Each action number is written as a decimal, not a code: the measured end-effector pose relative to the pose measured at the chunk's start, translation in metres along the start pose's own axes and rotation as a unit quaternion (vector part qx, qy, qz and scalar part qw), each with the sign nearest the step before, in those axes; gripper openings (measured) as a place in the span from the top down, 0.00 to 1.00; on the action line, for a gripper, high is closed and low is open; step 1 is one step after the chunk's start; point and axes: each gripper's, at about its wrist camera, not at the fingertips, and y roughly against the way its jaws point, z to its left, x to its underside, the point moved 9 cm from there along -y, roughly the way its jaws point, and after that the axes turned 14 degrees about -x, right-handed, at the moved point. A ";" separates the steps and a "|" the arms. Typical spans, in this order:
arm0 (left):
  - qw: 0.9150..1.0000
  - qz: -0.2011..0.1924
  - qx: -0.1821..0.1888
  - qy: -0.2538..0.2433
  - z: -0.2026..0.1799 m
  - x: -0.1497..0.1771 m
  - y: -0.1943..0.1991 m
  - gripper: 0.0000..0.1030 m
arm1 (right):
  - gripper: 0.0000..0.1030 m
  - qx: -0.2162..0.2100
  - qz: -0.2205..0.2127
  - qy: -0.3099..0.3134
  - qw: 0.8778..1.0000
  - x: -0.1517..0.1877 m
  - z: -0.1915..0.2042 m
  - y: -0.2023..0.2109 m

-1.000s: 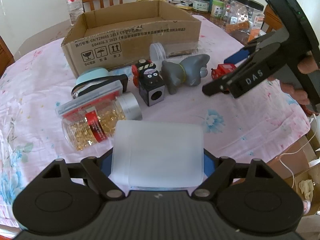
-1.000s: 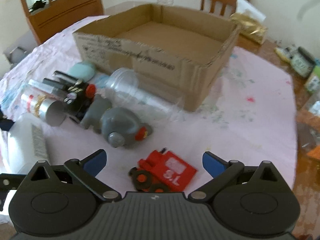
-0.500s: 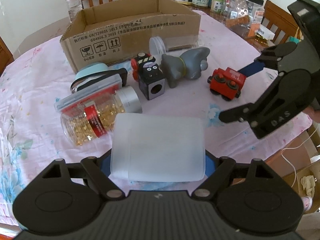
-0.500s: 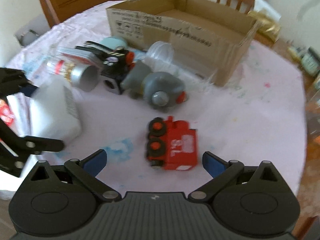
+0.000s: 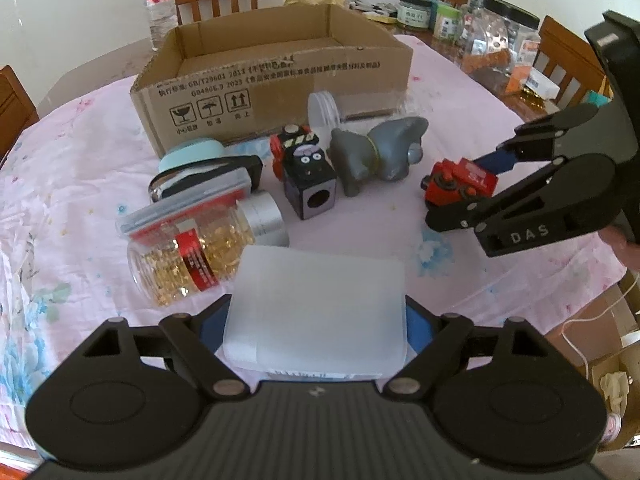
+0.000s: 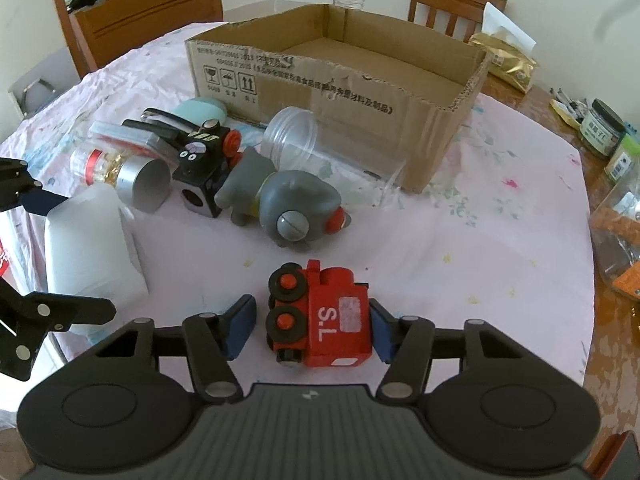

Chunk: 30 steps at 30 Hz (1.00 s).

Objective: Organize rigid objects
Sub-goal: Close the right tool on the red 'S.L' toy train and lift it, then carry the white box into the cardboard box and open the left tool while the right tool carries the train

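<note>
Bracketing the red toy train (image 6: 320, 316) with our right gripper (image 6: 312, 324), we have its blue pads on either side, one touching the cab, the other just off the wheels, not yet clenched. Our left gripper (image 5: 316, 320) grasps the frosted white container (image 5: 316, 300) low over the tablecloth (image 5: 80, 168). We judge the pick-up is in hand: next we squeeze, lift, and carry the train to the cardboard box (image 6: 340, 64). Only the right wrist view shows the gap at the wheels and the box's bare floor; the left shows the capsule jar (image 5: 188, 256) in full.
</note>
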 end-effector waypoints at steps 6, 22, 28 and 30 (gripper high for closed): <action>1.000 -0.001 -0.003 0.010 0.001 -0.003 0.002 0.17 | 0.42 0.006 -0.005 -0.004 1.000 -0.001 -0.001 0.000; 1.000 -0.012 0.009 -0.011 -0.001 -0.012 0.008 0.19 | 0.47 0.026 -0.004 -0.003 1.000 0.001 0.000 0.006; 1.000 -0.018 0.017 -0.017 0.001 -0.018 0.014 0.19 | 0.47 0.031 -0.004 -0.005 1.000 0.001 -0.002 0.011; 1.000 -0.017 0.020 -0.017 0.000 -0.018 0.015 0.19 | 0.47 0.029 -0.005 -0.009 1.000 0.000 -0.003 0.013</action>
